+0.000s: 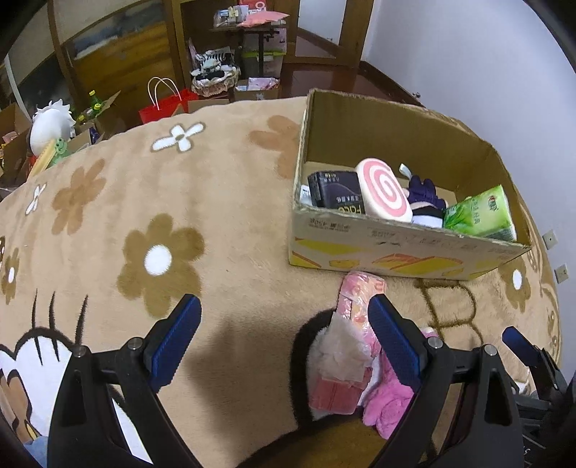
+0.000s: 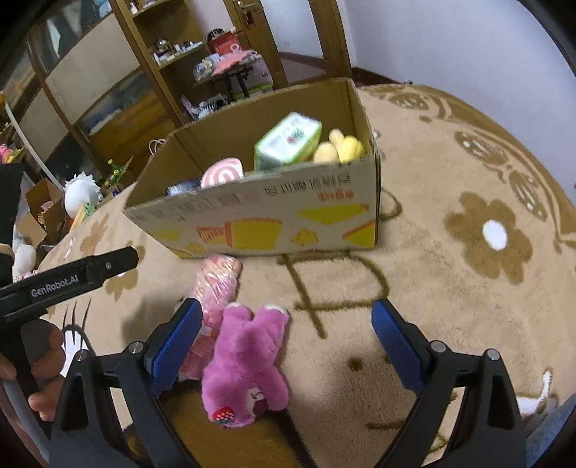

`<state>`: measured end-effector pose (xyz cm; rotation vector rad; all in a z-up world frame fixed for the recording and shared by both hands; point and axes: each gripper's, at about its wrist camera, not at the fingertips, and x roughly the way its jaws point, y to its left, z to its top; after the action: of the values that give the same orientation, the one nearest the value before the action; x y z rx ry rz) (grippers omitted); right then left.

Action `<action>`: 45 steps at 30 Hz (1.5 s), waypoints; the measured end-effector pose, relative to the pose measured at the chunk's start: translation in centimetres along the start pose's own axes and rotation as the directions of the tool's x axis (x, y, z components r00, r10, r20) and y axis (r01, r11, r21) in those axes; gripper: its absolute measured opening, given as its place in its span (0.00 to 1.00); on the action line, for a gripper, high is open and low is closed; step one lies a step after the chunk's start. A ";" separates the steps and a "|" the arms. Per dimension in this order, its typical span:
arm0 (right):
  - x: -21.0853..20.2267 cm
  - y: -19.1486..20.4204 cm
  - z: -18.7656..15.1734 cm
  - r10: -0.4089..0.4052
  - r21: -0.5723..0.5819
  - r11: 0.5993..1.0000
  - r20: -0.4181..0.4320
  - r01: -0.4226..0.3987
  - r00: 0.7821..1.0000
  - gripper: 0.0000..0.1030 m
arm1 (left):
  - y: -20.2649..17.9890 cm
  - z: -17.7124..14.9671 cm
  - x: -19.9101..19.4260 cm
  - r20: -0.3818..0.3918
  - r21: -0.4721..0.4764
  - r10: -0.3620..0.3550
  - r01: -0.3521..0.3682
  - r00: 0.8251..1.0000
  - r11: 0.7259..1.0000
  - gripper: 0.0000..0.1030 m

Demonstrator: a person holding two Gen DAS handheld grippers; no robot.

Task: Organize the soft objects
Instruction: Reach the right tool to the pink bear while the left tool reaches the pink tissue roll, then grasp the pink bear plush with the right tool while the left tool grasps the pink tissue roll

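A cardboard box stands on the flowered blanket. It holds a pink swirl cushion, a black pack, a green tissue pack, a purple-and-white toy and a yellow plush. In front of the box lie a pink wrapped pack and a pink plush bear. My left gripper is open and empty, left of the pack. My right gripper is open over the bear, not touching it.
The tan blanket covers the surface. Beyond its far edge stand a red paper bag, open boxes with a white plush, shelves and a cluttered small table.
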<state>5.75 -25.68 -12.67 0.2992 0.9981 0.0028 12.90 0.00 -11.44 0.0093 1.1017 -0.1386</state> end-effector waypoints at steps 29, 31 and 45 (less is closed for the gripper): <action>5.8 3.0 -1.9 0.016 -0.163 0.986 -0.155 -0.041 0.988 0.89 | -2.2 -1.1 5.5 -0.111 0.068 -0.088 0.095 0.990 0.993 0.90; 6.3 3.1 -2.1 0.019 -0.158 0.986 -0.174 -0.047 0.984 0.81 | -2.3 -1.0 5.8 -0.115 0.068 -0.094 0.102 0.989 0.992 0.90; 6.9 3.5 -2.2 0.091 -0.139 0.983 -0.190 -0.119 0.977 0.53 | -2.9 -1.0 8.4 -0.154 0.084 -0.099 0.113 0.983 0.990 0.90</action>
<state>8.19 -20.83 -18.60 0.2158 1.1575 0.2044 15.42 -3.75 -19.21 0.0446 1.2453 -0.2890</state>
